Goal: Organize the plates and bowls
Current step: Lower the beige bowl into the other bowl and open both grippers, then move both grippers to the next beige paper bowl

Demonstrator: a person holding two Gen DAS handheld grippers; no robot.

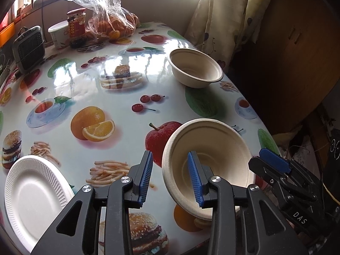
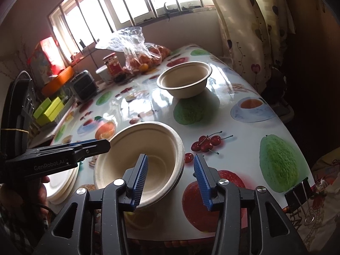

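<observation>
At near left, the white plate [image 1: 36,193] lies flat on the surface [image 1: 119,80]. The left gripper [image 1: 170,178] and right gripper [image 2: 170,180] both gape around the tilted near bowl's [image 1: 209,165] opposite rims. Close one squarely before nesting it in the far bowl [image 1: 195,68].

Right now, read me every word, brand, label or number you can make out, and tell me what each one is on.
"DAS" on the black body of the right gripper, seen from the left wrist.
"GenRobot.AI" on the side of the left gripper, seen from the right wrist; the last letters are partly cut off.
Red label on the jar: printed characters, too blurred to read.
White tub behind it: faint print, unreadable.
</observation>
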